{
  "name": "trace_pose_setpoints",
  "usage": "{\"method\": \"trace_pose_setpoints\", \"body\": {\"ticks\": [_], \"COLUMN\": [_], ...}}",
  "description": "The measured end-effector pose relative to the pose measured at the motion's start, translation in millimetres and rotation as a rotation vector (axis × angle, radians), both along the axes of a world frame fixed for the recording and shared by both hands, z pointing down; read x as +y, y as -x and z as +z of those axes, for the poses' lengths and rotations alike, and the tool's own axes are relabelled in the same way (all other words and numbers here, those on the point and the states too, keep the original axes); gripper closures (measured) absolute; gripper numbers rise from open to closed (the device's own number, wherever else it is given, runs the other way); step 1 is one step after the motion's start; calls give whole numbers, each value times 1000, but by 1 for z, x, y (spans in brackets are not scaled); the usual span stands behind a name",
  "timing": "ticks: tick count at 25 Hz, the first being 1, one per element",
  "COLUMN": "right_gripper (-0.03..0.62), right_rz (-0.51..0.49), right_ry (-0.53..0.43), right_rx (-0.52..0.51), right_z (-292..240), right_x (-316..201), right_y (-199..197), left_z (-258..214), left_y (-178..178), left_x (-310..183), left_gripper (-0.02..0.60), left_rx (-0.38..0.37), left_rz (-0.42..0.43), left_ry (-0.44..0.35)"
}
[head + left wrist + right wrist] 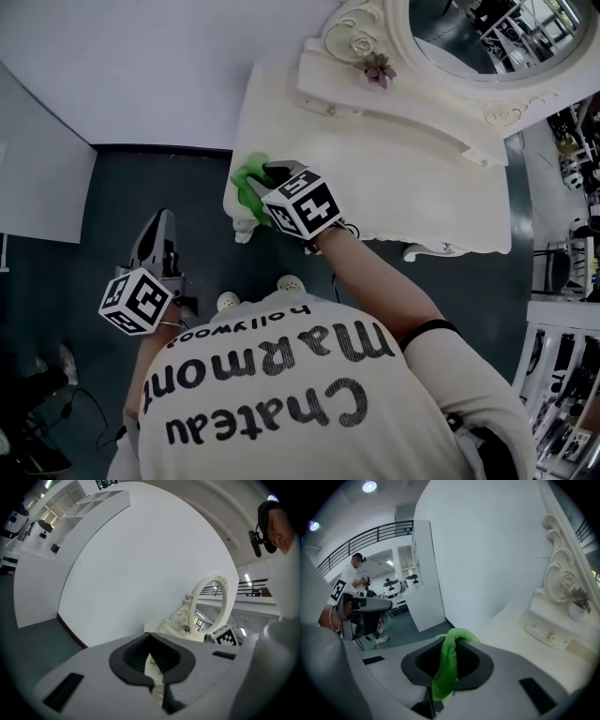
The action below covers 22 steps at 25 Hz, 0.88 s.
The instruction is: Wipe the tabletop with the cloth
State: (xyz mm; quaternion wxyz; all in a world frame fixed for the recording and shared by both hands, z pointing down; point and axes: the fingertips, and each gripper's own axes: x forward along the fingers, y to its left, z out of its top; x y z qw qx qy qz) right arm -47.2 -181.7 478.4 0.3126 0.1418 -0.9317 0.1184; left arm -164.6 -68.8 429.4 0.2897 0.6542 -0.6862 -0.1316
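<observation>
A white dressing table (384,178) with an oval mirror (487,37) stands against the wall. My right gripper (269,175) rests at the tabletop's front left corner and is shut on a green cloth (247,185). In the right gripper view the cloth (448,660) hangs folded between the pads, with the white tabletop (520,630) ahead. My left gripper (160,220) hangs low over the dark floor, left of the table, shut with nothing in it. In the left gripper view its pads (136,656) meet, and the mirror (211,603) shows beyond.
A white partition (37,169) stands at the left, on the dark floor (141,187). Metal racks (562,366) line the right side. A small flower ornament (378,70) sits on the table's raised back shelf. Another person (354,576) stands far off in the right gripper view.
</observation>
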Motion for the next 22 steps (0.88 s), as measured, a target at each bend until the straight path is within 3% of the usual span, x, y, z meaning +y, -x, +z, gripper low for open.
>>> {"method": "trace_pose_setpoints", "body": {"ticks": [4, 9, 17, 22], "right_gripper": [528, 528, 530, 530], "right_rz": [35, 79, 104, 150], "right_ry": [69, 27, -99, -75], "right_rx": [49, 199, 298, 326], "right_z": [34, 74, 83, 85], "right_x": [16, 21, 23, 20], "right_y": [30, 30, 21, 9], "left_z": [2, 4, 4, 2], "left_y": [42, 75, 78, 72], "left_x": [22, 32, 24, 19], "left_gripper": [574, 574, 574, 574], "left_rx": [-9, -14, -10, -7], "left_rz": [-17, 0, 92, 132], "left_ry": [17, 23, 15, 3]}}
